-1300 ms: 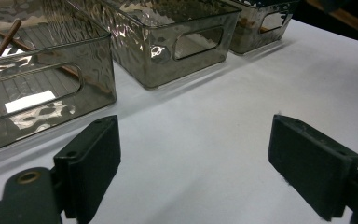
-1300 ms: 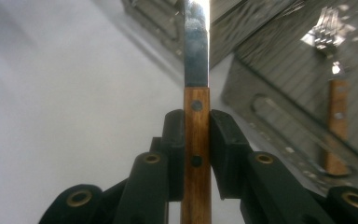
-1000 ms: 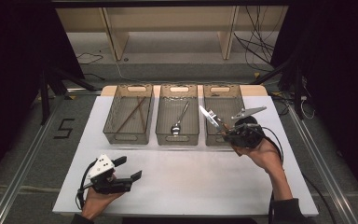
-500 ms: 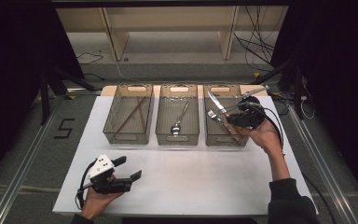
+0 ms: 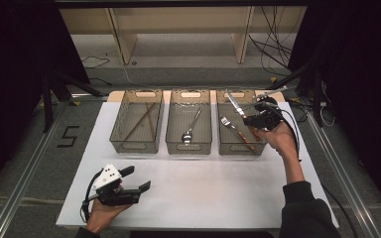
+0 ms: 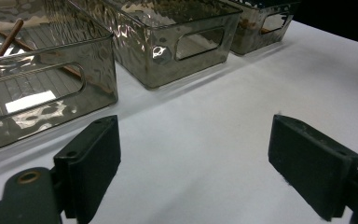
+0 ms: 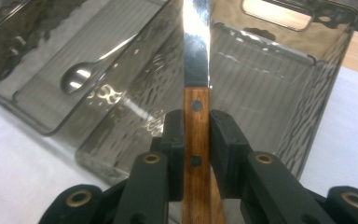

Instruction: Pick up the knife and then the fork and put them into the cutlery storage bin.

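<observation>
Nearest the person, the left gripper (image 5: 129, 183) rests low over the white table (image 5: 203, 193), held in the left hand (image 5: 104, 213); its jaws stand wide apart with nothing between them, and bare table surface shows in the gap in the left gripper view. Beyond it stand 3 smoked clear bins in a row across the table. Taking the middle bin (image 5: 189, 128) as landmark: it holds 1 spoon (image 5: 190, 129) lying lengthwise. To its left, the left bin (image 5: 138, 126) holds 2 brown sticks (image 5: 144, 120), crossed. To its right, the right bin (image 5: 238, 129) holds 1 fork (image 5: 235, 130) with a wooden handle. Above that right bin, the right gripper (image 5: 250, 118), carried in the right hand (image 5: 280, 139), is clenched on a knife (image 7: 196, 84); the jaws press the wooden, 2-riveted handle from both sides. The steel blade points up and away, toward the far end of the right bin, clear of its rim
</observation>
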Tool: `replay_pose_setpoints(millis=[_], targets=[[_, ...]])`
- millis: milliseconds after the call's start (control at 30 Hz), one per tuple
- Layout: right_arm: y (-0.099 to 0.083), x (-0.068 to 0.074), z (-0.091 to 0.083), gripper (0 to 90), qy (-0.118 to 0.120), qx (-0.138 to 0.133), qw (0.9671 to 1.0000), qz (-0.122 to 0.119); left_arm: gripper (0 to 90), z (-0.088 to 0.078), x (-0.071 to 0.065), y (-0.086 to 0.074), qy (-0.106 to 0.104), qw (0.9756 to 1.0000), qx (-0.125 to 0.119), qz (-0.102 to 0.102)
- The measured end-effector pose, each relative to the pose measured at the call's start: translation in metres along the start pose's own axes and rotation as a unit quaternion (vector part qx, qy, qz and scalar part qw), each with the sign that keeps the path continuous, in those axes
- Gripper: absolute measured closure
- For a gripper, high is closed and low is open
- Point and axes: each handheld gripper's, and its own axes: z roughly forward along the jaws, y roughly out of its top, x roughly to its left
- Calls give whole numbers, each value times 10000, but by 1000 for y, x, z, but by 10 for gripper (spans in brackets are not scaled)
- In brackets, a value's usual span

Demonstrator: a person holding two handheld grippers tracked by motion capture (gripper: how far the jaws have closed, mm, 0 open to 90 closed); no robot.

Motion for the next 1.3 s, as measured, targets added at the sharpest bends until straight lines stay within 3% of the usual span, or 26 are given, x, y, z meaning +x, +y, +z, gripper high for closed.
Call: replay_pose_setpoints(millis=[433, 1300], targets=[[6, -10, 21, 770, -187, 163, 9996, 148, 167, 0, 0, 0, -5, 10000, -11, 14], [2, -22, 49, 769, -444, 613, 9971, 74, 167, 1, -2, 0, -18, 10000, -5, 36]])
